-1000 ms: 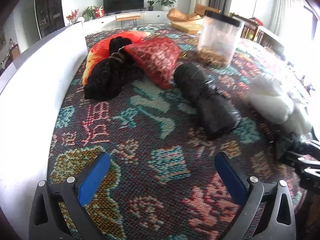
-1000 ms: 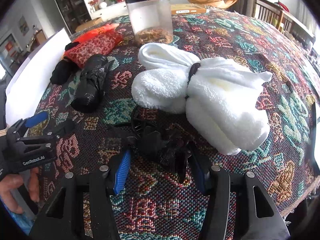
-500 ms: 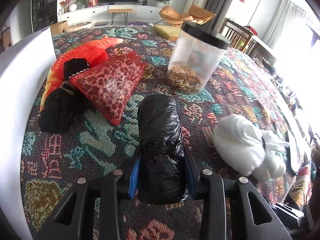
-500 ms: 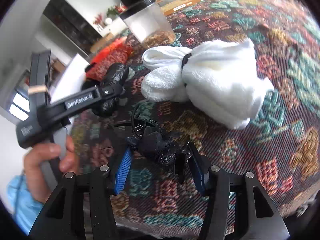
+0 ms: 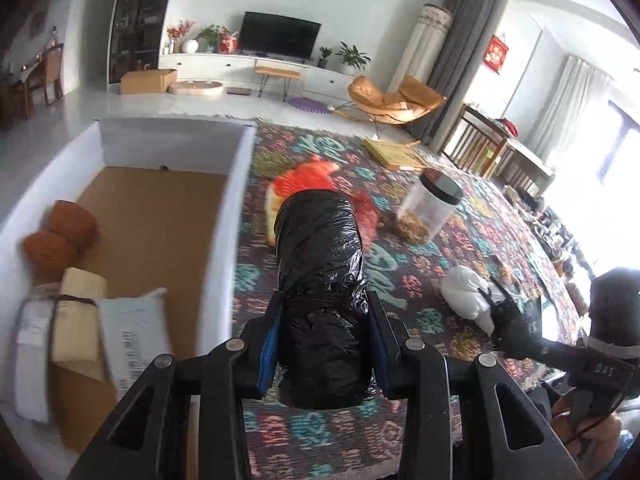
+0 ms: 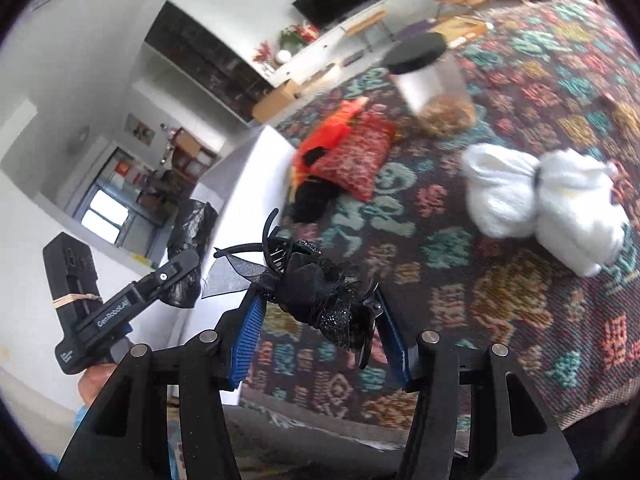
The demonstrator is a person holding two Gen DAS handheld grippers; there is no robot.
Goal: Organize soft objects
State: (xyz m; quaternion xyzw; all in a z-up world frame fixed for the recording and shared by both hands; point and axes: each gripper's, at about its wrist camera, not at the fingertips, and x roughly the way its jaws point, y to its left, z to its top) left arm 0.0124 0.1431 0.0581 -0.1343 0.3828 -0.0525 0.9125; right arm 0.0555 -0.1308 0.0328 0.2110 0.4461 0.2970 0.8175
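Observation:
My left gripper (image 5: 322, 336) is shut on a black plastic-wrapped roll (image 5: 320, 264), held in the air beside the white box (image 5: 236, 200). My right gripper (image 6: 320, 332) is shut on a black frilly hair accessory (image 6: 316, 288), lifted off the patterned tablecloth (image 6: 500, 300). On the cloth lie a white towel bundle (image 6: 540, 200), a red patterned pouch (image 6: 356, 156), an orange plush (image 6: 332, 128) and a black soft item (image 6: 312, 196). In the right wrist view, the left gripper (image 6: 176, 276) with its roll (image 6: 188, 248) hangs at the left, near the box wall.
The box floor is brown cardboard and holds two brown yarn balls (image 5: 60, 236) and a paper-wrapped bundle (image 5: 76, 316). A clear jar with a black lid (image 5: 430, 210) stands at the far side of the table. A person's hand (image 6: 96, 380) holds the left gripper.
My left gripper closed on the black roll and lifted it towards the box. My right gripper rose off the cloth with the hair accessory and turned to the left.

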